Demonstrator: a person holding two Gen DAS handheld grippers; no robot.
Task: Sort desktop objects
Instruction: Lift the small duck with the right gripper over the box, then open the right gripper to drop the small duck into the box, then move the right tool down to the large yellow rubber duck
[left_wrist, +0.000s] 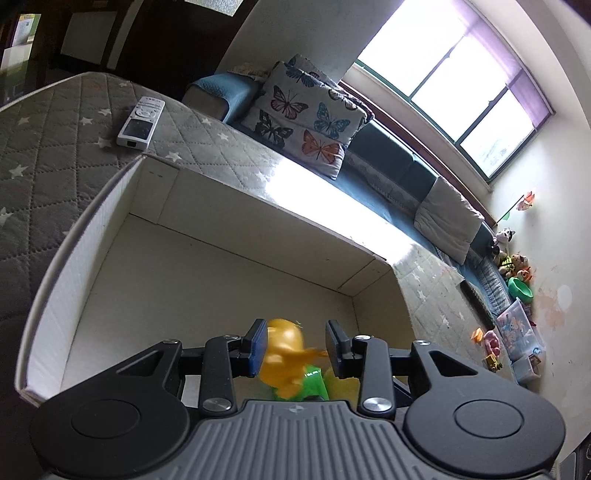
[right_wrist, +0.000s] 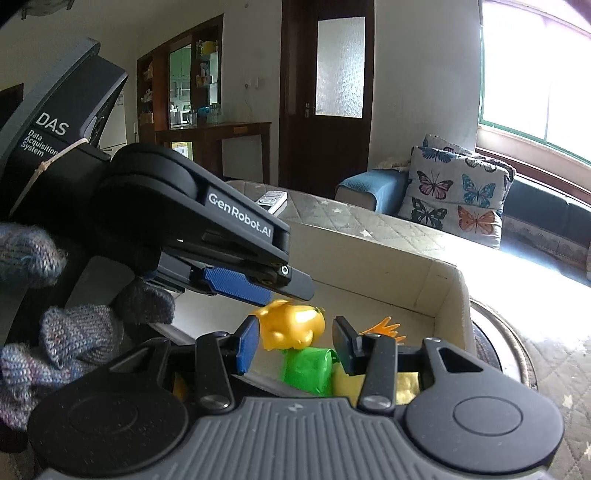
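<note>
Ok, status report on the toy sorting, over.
Right gripper shut on yellow-green toy figure. Left gripper open at its head. Toy at near edge of white box. Nothing blocking.

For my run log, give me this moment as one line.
right gripper: shut on toy figure | left gripper: open around its head | place: at white box

Right gripper (right_wrist: 295, 341): blue pads closed on the yellow head of the toy figure (right_wrist: 295, 328).
Toy figure: green body, orange hand showing behind the right finger.
Left gripper (right_wrist: 236, 284): enters from the left, held by a gloved hand (right_wrist: 55, 332), just above the toy.
White box (right_wrist: 454, 295): open, behind the toy.
Remote control (right_wrist: 272, 200): lies on the quilted surface (right_wrist: 369, 221) beyond the box.
</note>
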